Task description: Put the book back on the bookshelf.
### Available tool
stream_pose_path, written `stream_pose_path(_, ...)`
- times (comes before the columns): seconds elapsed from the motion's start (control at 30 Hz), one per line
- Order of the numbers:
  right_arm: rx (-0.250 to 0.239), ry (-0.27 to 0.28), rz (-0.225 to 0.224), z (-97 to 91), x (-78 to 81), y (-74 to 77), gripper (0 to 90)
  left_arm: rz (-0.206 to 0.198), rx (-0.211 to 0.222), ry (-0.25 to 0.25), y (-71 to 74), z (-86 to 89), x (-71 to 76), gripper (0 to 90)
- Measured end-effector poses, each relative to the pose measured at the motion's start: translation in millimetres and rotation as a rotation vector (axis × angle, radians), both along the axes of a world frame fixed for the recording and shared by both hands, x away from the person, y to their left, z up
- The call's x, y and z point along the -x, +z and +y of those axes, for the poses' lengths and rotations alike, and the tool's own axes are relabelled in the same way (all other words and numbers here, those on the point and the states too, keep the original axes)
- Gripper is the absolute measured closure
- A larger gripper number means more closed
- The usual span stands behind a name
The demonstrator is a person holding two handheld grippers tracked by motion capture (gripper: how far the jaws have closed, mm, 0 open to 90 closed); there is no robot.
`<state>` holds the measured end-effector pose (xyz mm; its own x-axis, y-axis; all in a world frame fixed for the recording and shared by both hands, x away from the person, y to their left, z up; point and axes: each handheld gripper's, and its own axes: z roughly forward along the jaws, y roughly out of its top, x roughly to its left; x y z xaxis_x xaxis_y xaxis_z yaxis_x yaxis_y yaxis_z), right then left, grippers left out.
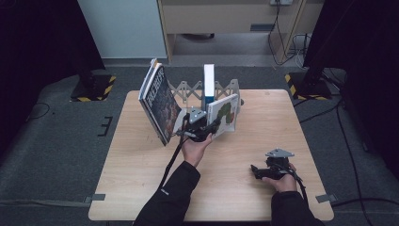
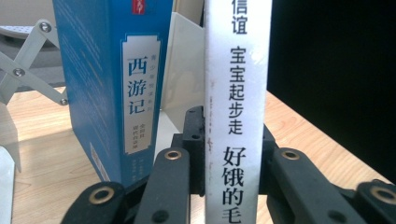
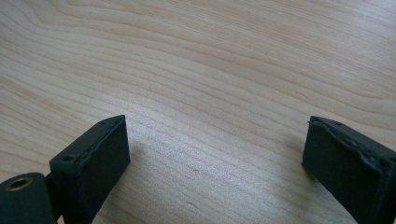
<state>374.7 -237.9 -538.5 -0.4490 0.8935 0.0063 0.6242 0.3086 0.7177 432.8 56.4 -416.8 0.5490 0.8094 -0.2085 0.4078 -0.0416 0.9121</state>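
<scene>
A thin white picture book (image 1: 224, 114) stands upright on the wooden table (image 1: 244, 197), its spine with black characters (image 2: 238, 107) towards me. My left gripper (image 1: 215, 126) is shut on the spine's lower part, one black jaw on each side (image 2: 231, 135). Just left of it a thick blue book (image 2: 112, 84) stands in the folding rack (image 1: 186, 89). A large dark-covered book (image 1: 157, 101) leans at the rack's left end. My right gripper (image 1: 255, 172) rests low over the table near the front right, open, with bare wood between its jaws (image 3: 215, 149).
The grey scissor-type rack (image 2: 25, 60) stretches across the table's back edge. A cable (image 1: 171, 162) trails from the left gripper along the forearm. Dark stands with striped bases (image 1: 91, 89) flank the table on the floor.
</scene>
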Motion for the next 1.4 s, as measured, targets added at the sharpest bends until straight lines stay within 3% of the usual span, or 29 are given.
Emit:
stream_pose_path(0.17,0.000,-0.001,0.000,0.1,0.1,0.0,7.4,0.008,0.008,0.020,-6.2,-2.4,-6.8,74.2)
stream_pose_path(0.6,0.005,0.000,-0.002,0.3,0.0,-0.1,7.1,0.009,-0.060,0.061,-23.1,-14.5,-18.9,74.2)
stream_pose_path(0.97,0.004,0.000,-0.001,0.4,0.1,-0.1,7.1,0.020,-0.075,0.076,-36.0,-23.1,-25.9,74.1)
stream_pose_path(1.13,0.004,0.000,-0.003,0.7,-0.1,-0.3,6.7,0.010,-0.075,0.079,-39.7,-23.7,-23.9,73.9)
stream_pose_path(1.4,0.001,0.000,0.003,1.6,0.3,0.0,6.6,0.026,-0.113,0.082,-52.1,-23.7,-12.2,73.0)
